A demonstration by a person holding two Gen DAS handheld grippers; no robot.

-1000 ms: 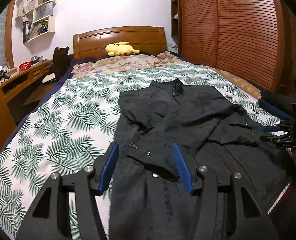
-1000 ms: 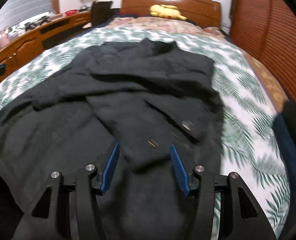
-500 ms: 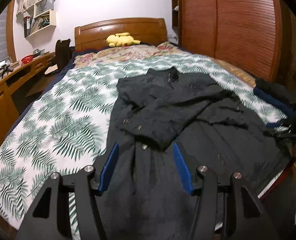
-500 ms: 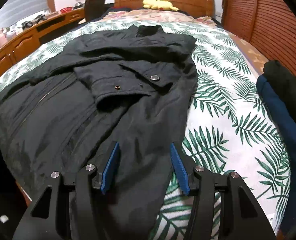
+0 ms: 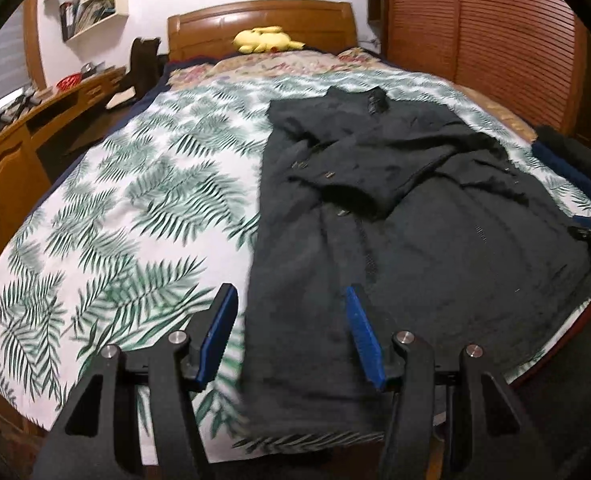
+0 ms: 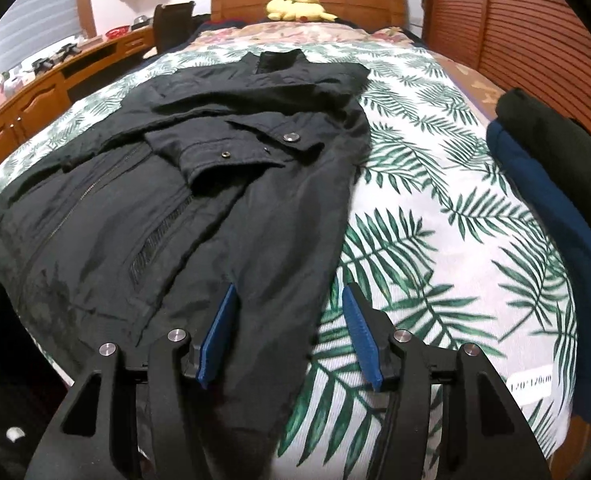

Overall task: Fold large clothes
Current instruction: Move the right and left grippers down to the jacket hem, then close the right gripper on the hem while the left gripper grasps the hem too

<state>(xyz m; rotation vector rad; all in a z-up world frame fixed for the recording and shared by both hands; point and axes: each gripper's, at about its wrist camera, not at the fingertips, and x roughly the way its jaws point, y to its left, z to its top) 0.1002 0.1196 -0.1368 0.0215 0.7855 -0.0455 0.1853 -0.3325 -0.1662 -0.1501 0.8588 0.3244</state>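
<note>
At the foot of the bed (image 5: 107,216), both my grippers have moved back from the sleeves to the bottom corners of the black jacket (image 6: 199,184). Both sleeves now lie folded across its chest. My left gripper (image 5: 291,332) is spread and holds nothing. My right gripper (image 6: 289,330) is opening, empty too. I think the bottom edge gets folded up next.

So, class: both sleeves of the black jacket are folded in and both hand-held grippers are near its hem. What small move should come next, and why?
Probably lower both and pinch the hem corners. The black jacket lies flat on the bed, sleeves crossed over its front. The left hand-held gripper and right hand-held gripper each straddle a bottom side edge, holding nothing; the right one's jaws are opening. Gripping there would let the hem fold up towards the collar.
</note>
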